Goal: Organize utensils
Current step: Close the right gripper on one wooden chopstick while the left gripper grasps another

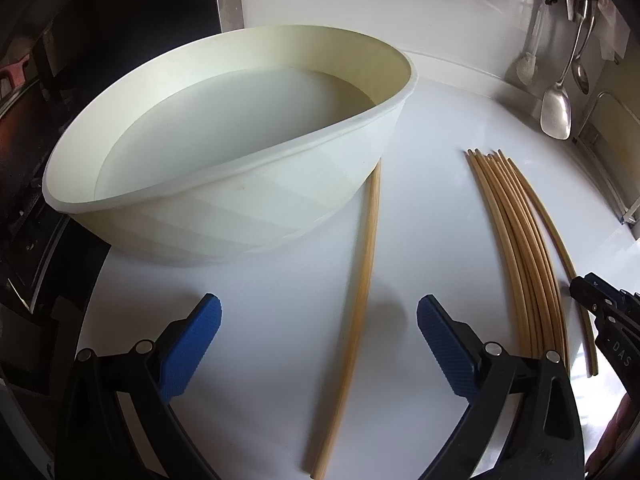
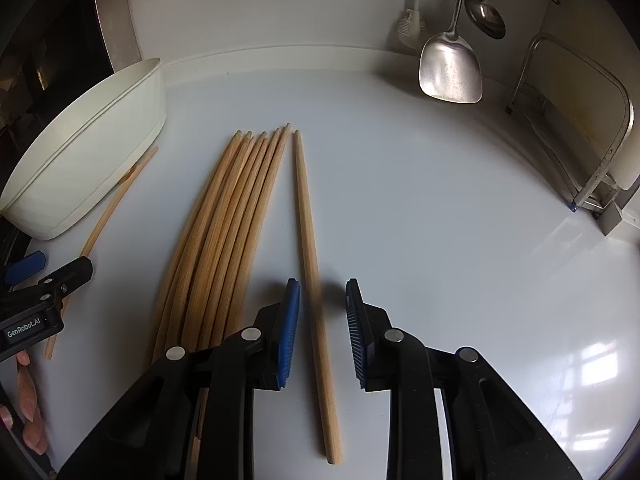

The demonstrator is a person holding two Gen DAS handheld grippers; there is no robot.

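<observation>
Several wooden chopsticks lie in a bundle [image 2: 224,236] on the white counter; the bundle also shows in the left wrist view [image 1: 516,240]. A single chopstick [image 2: 312,256] lies just right of the bundle, between the jaws of my right gripper [image 2: 322,312], which is open and not touching it. Another single chopstick [image 1: 360,300] lies beside an empty white oval tub [image 1: 224,140], between the wide-open jaws of my left gripper [image 1: 318,316]. The tub also shows in the right wrist view [image 2: 88,152].
A metal spatula [image 2: 450,68], a ladle [image 2: 486,16] and a white brush [image 2: 410,26] hang on the back wall. A metal rack [image 2: 580,128] stands at the right. A dark stove area [image 1: 32,120] borders the counter on the left.
</observation>
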